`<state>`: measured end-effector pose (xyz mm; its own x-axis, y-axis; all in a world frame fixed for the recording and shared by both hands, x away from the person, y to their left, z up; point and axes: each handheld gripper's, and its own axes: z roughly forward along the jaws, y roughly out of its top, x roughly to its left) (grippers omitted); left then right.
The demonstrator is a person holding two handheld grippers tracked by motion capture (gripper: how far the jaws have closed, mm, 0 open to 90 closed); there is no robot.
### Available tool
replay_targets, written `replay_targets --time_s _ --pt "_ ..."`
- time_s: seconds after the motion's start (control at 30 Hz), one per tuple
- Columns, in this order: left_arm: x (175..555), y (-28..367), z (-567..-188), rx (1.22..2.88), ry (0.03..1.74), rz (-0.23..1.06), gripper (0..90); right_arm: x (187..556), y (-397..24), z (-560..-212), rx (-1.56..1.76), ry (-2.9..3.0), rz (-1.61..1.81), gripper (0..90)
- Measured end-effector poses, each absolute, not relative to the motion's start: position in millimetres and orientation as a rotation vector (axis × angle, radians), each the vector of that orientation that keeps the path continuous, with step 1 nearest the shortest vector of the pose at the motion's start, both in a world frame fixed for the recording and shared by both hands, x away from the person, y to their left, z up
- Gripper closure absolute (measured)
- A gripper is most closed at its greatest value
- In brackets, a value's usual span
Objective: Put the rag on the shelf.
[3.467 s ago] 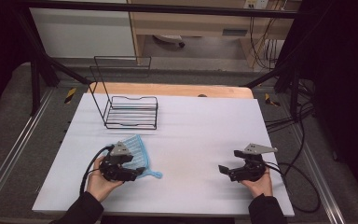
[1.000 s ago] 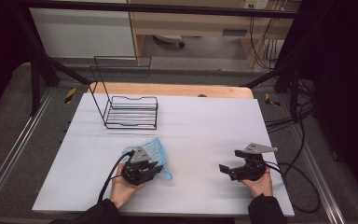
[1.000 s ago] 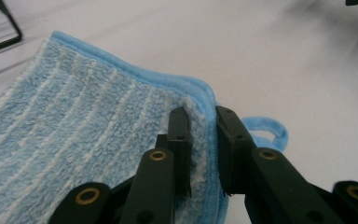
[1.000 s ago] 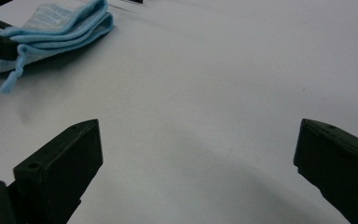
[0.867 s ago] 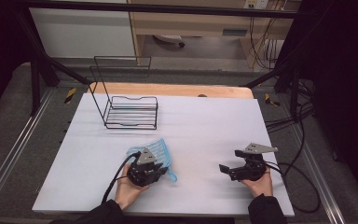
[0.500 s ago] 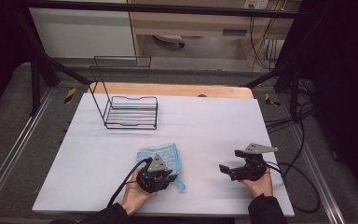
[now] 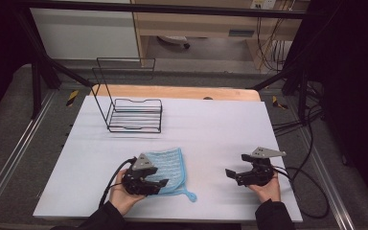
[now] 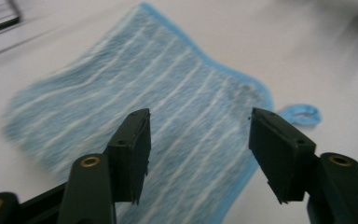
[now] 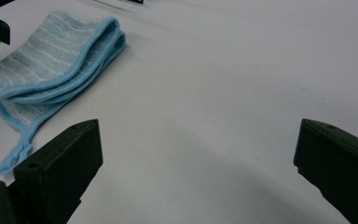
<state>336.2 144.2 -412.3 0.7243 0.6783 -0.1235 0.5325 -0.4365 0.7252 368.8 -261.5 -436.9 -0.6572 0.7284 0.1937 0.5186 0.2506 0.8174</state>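
A light blue striped cloth [image 7: 170, 165] lies folded on the white table [image 7: 211, 129], its hanging loop [image 7: 190, 195] trailing at the near right corner. My left gripper [image 7: 162, 185] sits at the cloth's near left edge. Its jaws have just been opening and nothing is pinched between them. In the left gripper view the cloth [image 8: 168, 93] lies flat beyond the spread jaws of the left gripper [image 8: 198, 135]. My right gripper [image 7: 230, 174] rests open on the table to the right, apart from the cloth. The right gripper view has the folded cloth [image 9: 51, 51] at the upper left, past the right gripper [image 9: 198, 154].
A black wire rack [image 7: 134, 115] stands at the far left of the table. A wooden board [image 7: 182, 92] runs along the far edge. Cables [image 7: 306, 187] trail off to the right of my right hand.
The left hand carried the cloth rightward across the near side of the table, then let go and drew back a little to the left. The cloth now lies folded. The right hand stayed still.
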Motion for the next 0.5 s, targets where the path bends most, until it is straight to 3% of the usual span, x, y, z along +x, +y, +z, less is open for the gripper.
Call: replay_targets --time_s 0.23,0.5 --pt "335 174 -420 2.151 1.055 0.231 37.6 369 -261 -437 1.173 2.296 1.361 1.7" --pt "327 182 -434 2.152 1.108 0.132 47.5 369 -260 -438 1.178 2.295 1.363 1.7"
